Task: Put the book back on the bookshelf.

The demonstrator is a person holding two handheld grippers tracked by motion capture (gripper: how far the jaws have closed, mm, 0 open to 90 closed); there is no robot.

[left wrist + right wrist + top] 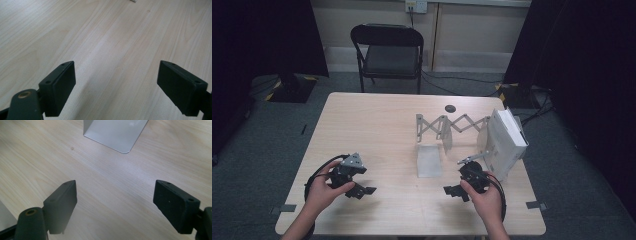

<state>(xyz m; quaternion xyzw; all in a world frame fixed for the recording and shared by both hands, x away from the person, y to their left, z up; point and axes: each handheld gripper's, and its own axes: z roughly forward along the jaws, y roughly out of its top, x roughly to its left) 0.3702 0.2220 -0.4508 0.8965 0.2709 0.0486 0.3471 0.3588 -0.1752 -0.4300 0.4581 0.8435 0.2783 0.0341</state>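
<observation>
Hidden: in the high view both hands point(324, 189) cover the gripper bodies, and our forearms are cut off at the bottom edge.
Hard to make out: the books point(507, 142) at the right end of the rack point(454, 127) read as one white block — we cannot count them or see how they lean.
Cut off: in the right gripper view the plate point(116, 133) runs out of the top edge; a pale sliver at the lower left is too little for us to name.
Left gripper point(116, 87): jaws stand wide apart, nothing between them, bare table point(105, 37) under them; we see no contact with anything.
Right gripper point(115, 206): jaws also spread wide, empty — only table wood between the pads.
Right gripper, place: in the high view it point(457, 190) sits near the front right of the table, just in front of the rack's right end and apart from it.
Rack: an accordion bookend on the right half of the table, its lattice stretched sideways, one flat plate point(429, 160) lying toward us.
Plate and jaws: the plate lies ahead of the right jaws, apart from them.
Beyond the table: a black chair point(388, 52).
</observation>
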